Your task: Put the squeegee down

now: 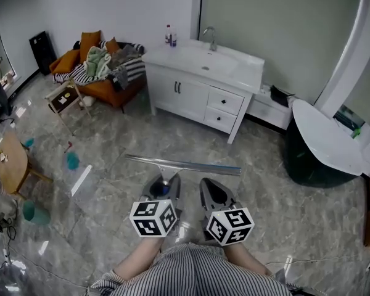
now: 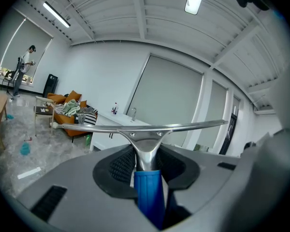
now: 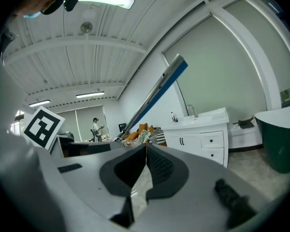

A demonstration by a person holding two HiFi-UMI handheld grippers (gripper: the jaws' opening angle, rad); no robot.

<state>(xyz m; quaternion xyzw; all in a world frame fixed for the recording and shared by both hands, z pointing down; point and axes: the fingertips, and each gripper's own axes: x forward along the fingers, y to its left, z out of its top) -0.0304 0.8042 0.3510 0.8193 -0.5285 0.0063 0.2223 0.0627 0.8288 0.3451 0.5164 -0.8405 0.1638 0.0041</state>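
Squeegee aloft: a person in a striped shirt (image 1: 185, 269) stands on a marble floor (image 1: 268, 193) with the squeegee (image 1: 184, 164) carried in mid-air. The left gripper (image 1: 165, 185) pinches its blue handle (image 2: 149, 193). The metal blade (image 2: 111, 128) runs crossways through the middle of the head view, off the floor and well short of the vanity (image 1: 200, 85) in the upper middle of the frame. The right gripper (image 1: 213, 189), just beside the left in the lower middle, has its jaws pressed together on nothing.

Nothing has been set down yet, and no landing spot is close. To do it well, the long blade should probably stay level as the tool is lowered, so that neither end strikes first and twists the handle in the grip. The jaws should spread only once the tool rests on something flat. The empty right gripper would do best to stand clear of the blade's right-hand end.
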